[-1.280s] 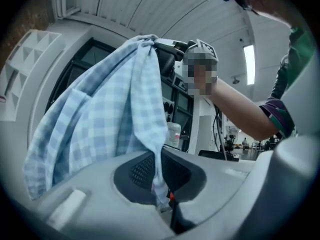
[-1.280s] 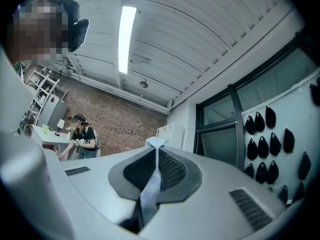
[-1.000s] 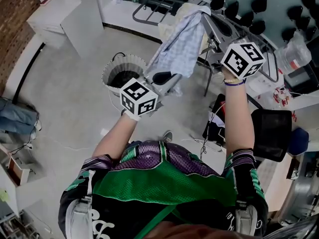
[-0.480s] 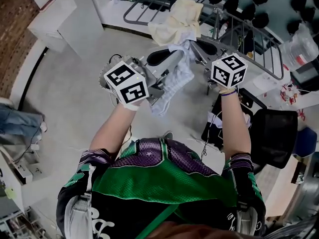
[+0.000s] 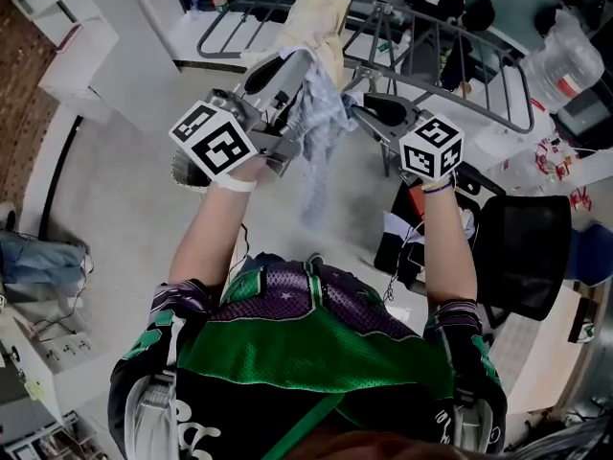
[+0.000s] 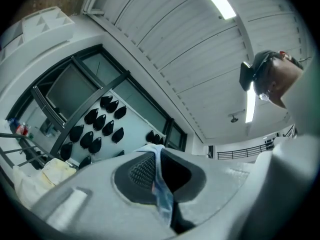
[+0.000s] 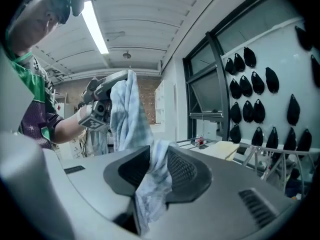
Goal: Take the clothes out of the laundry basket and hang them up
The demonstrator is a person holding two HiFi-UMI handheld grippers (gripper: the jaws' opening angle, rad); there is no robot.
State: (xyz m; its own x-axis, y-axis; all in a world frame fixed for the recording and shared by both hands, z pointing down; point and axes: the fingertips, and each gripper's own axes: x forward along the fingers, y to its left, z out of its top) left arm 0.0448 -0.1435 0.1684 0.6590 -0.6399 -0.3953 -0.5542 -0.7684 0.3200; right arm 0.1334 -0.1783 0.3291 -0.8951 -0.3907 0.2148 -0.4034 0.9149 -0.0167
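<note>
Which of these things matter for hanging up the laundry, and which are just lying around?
For the job: blue checked cloth, drying rack, cream cloth draped on the rack, laundry basket.
Just lying about: black chair, clear plastic bag, white shelf unit.

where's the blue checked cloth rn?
Head view, centre: the blue checked cloth hangs near the cream cloth, pinched in the left gripper and lying between the right gripper's jaws, which have just been opening.
</note>
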